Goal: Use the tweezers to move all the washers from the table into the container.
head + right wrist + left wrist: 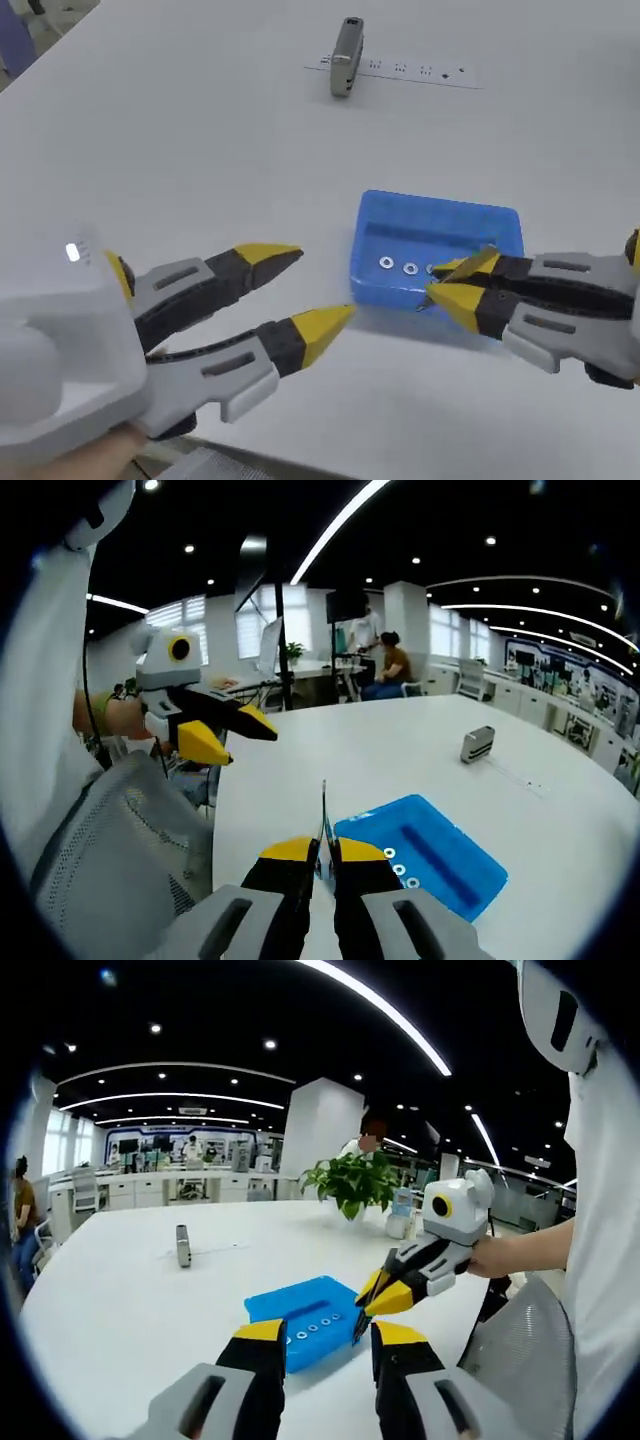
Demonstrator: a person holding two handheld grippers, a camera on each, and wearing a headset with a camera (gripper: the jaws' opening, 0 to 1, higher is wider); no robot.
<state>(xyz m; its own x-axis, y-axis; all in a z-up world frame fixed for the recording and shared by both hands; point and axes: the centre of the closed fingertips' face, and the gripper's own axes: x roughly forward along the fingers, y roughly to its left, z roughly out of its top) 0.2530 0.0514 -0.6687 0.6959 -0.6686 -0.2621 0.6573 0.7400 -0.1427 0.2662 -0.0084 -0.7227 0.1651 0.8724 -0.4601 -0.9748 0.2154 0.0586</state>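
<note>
My tweezers [323, 815] are a thin metal pair, clamped between the closed jaws of my right gripper [322, 848], with the slim tips sticking out past the yellow jaw ends; in the left gripper view they show as a dark sliver [359, 1326] angled down, just beside the container's edge. The container [440, 207] is a shallow, blue, rectangular tray lying flat on the white table [200, 150], open side up. The washers [410, 267] are small silver rings lying flat in a short row on its floor, close together along the side nearest me
</note>
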